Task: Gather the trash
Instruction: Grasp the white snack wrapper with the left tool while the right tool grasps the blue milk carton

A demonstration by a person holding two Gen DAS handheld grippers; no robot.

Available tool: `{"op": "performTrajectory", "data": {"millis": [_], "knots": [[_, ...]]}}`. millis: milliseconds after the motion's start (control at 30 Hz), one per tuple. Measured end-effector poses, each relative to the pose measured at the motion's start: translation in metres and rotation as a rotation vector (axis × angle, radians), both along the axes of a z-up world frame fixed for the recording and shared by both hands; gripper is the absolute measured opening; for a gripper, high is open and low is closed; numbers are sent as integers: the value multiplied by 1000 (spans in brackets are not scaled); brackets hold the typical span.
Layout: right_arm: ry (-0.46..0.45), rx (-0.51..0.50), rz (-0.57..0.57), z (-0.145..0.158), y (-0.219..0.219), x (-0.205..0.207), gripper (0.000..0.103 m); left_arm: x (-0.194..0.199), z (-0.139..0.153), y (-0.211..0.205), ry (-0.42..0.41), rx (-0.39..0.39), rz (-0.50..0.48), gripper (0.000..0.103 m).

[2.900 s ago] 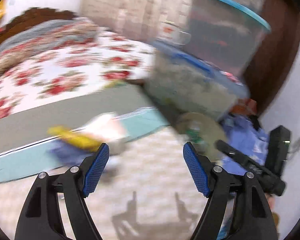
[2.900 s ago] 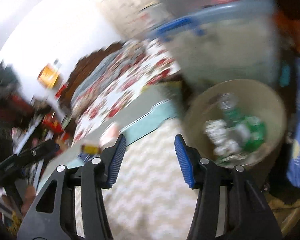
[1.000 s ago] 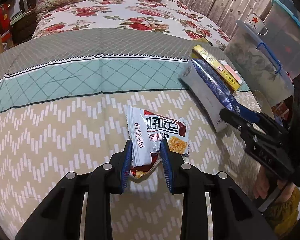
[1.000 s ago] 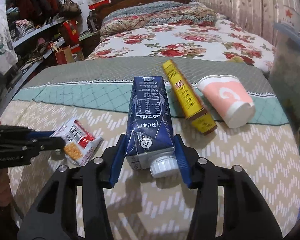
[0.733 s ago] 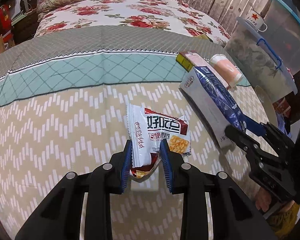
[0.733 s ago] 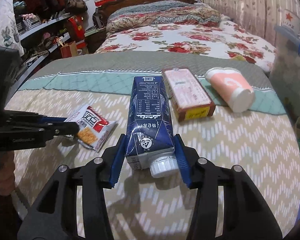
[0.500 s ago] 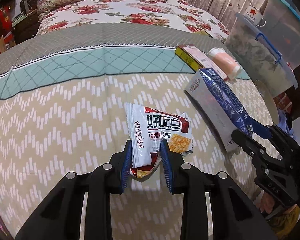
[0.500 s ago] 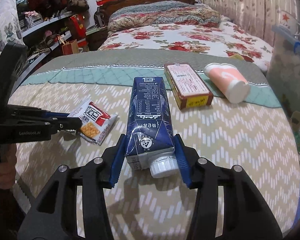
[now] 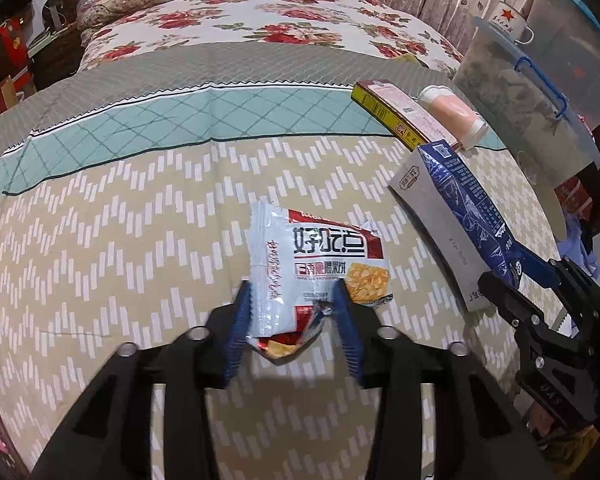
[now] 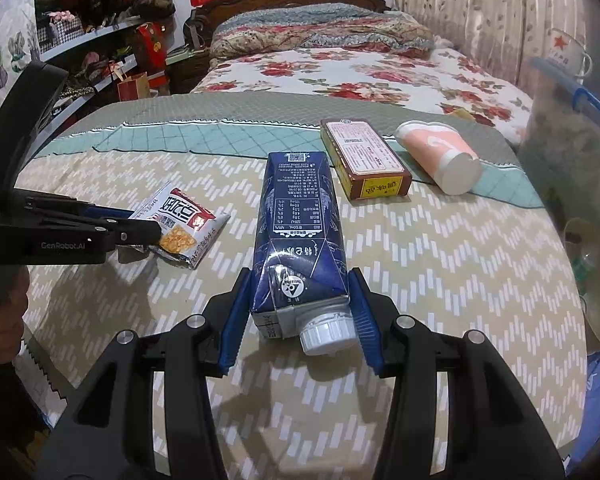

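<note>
Since approx 1 s earlier both hands had slid across the bed: the yellow-edged box (image 10: 365,161) and pink paper cup (image 10: 440,157) sat further up-right of the R tongs, and the L tongs' gap around the wrapper had widened vs the tight pinch before. L gripper (image 9: 293,322) jaws were opening, snack wrapper (image 9: 315,266) still btwn the pads but w/ a visible gap on the right pad side, so not really clamped; wrapper's torn end hung low btwn the fingers, rest fanned out ahead over the zigzag bedspread (image 9: 100,240). R gripper (image 10: 300,316) was clamped on the dark blue milk carton (image 10: 300,236), cap end nearest the cam, pads pressing both side faces, carton pointing straight ahead. To do this step well, prob: re-close L on the wrapper's thicker bunched end before lifting, else the foil slips out; keep R squeeze steady on the carton, not harder, walls crush easy. Then carry both to the tan bin edge (image 10: 580,280) far right of R tongs. Pose: L gripper pitched steeply down at the bed, R angled down less; the person's hand (image 10: 0,320) gripped the L handle at left of R view.
</note>
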State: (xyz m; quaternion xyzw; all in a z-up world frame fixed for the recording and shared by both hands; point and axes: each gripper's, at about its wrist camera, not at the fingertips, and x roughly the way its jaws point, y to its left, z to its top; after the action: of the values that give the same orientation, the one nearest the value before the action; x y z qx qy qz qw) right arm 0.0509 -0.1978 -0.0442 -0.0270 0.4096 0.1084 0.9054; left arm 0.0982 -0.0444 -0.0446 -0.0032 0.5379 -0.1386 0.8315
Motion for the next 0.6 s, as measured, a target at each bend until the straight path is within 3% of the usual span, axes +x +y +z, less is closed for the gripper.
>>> {"op": "performTrajectory", "data": {"millis": [167,600], "knots": [[-5,-12,0,0,2,-1,51,2,1,-5,-14,1,-5,61],[-21,-39,8,1,7,-6,51,10,-3,-18,-22,27,-12,63]]}}
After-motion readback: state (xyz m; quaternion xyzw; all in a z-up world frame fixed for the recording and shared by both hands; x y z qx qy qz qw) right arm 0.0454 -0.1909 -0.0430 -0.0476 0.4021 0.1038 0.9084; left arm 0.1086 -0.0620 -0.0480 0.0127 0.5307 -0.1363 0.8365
